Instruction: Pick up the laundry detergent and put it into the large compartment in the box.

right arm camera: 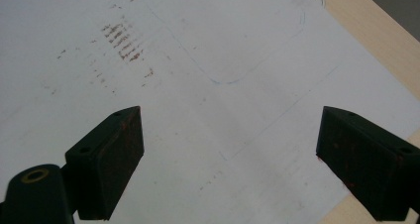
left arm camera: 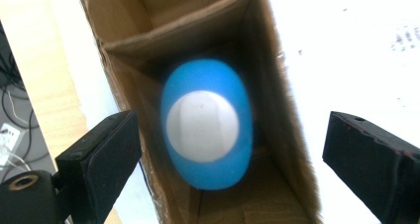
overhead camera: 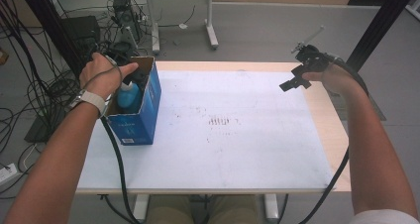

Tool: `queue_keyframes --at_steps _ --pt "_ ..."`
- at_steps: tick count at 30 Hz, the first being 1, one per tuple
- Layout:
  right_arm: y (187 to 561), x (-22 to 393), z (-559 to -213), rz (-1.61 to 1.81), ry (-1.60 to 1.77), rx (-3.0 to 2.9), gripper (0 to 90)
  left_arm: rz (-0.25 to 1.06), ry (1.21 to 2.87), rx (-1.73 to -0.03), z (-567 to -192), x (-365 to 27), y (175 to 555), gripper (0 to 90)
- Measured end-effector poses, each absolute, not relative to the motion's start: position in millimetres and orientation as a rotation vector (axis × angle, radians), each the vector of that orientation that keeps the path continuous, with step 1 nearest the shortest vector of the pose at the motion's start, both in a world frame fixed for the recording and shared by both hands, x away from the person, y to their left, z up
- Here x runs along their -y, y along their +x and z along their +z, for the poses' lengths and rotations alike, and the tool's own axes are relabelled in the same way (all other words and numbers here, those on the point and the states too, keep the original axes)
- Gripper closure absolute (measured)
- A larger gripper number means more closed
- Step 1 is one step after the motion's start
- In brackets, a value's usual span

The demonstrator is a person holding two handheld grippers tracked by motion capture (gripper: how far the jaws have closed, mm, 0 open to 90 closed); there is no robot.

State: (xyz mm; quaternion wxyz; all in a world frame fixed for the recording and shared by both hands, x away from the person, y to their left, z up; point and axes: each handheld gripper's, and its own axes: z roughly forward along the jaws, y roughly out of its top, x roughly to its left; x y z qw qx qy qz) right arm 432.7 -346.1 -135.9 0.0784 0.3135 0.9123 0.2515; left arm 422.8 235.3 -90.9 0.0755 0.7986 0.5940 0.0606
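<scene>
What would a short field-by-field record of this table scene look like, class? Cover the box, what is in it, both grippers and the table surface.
box: blue cardboard box, top open, at the table's left edge
contents: blue bottle with white cap, upright inside the box
left gripper: above the open box, fingers spread wide, apart from the bottle
right gripper: held over the table's right side, fingers open, nothing between them
table surface: white sheet with faint brownish marks near the middle, wooden edge at the right

One blue bottle (left arm camera: pixel 206 130), one cardboard box (overhead camera: pixel 143 116), two grippers: left gripper (left arm camera: pixel 228 154), right gripper (right arm camera: pixel 230 159).
</scene>
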Motion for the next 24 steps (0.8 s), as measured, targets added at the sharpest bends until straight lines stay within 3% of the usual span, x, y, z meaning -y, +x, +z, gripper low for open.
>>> queue_keyframes --at_steps 10,24 --pt "426 351 -133 0.759 0.955 -2.719 11.1 0.196 2.45 -1.66 -56 -225 417 7.5" --pt "423 354 -134 0.778 0.962 -2.731 11.0 0.172 2.605 -1.28 -23 -192 412 6.5"
